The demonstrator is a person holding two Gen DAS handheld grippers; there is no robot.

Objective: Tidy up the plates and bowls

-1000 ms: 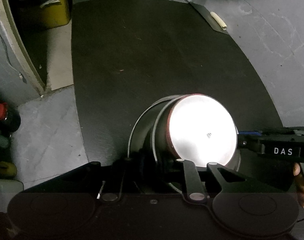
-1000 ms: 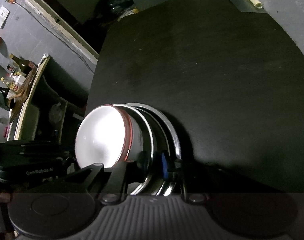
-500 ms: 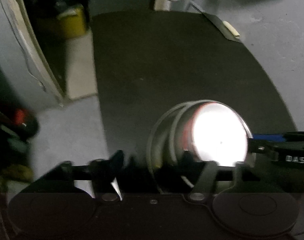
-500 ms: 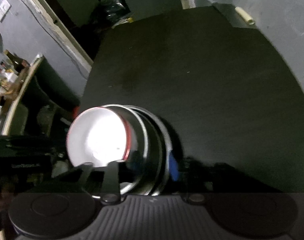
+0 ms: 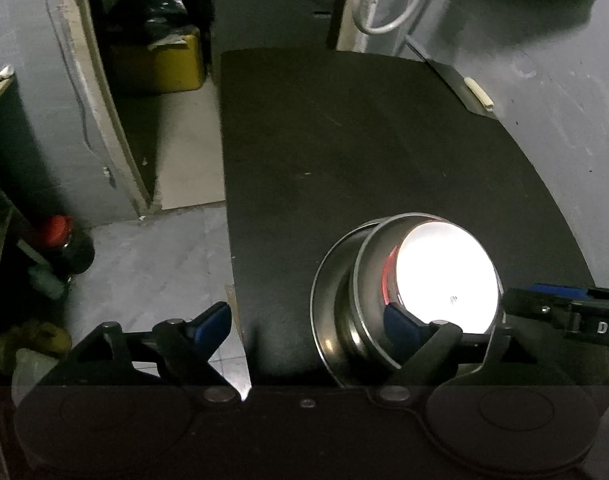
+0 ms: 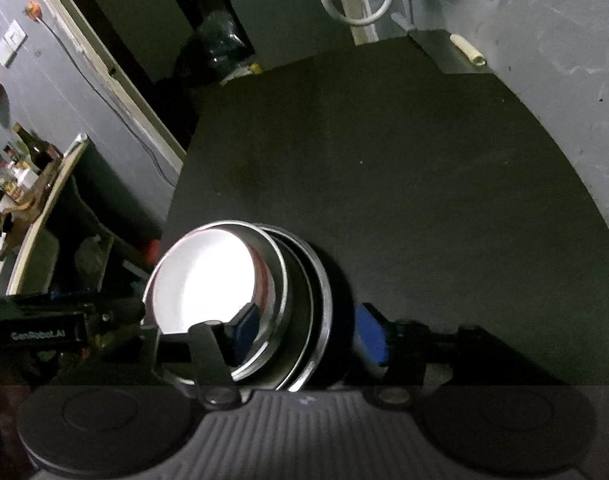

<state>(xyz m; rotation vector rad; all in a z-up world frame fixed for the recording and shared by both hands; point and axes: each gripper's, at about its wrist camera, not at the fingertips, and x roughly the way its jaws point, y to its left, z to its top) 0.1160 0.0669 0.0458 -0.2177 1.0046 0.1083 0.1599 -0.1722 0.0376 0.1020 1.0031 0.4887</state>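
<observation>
Both grippers have let go since a second ago. Left wrist view: left gripper (image 5: 304, 322) opening, off the nested steel bowls (image 5: 344, 300) holding a white red-rimmed bowl (image 5: 448, 276) on the black tabletop (image 5: 364, 140). Right wrist view: right gripper (image 6: 308, 332) opening, straddling the steel rims, pads clear.

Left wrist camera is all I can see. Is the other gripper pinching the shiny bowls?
Observer: No. The right gripper straddles the rims with its jaws opening. One blue pad sits inside the top metal bowl, and the other is outside the stack.
Operator: How many shiny rims are there?
Observer: From the right wrist view I count about three, nested together, with the white dish innermost.
Operator: What else can you see over there?
Observer: A shelf with bottles on it stands by the wall.
</observation>
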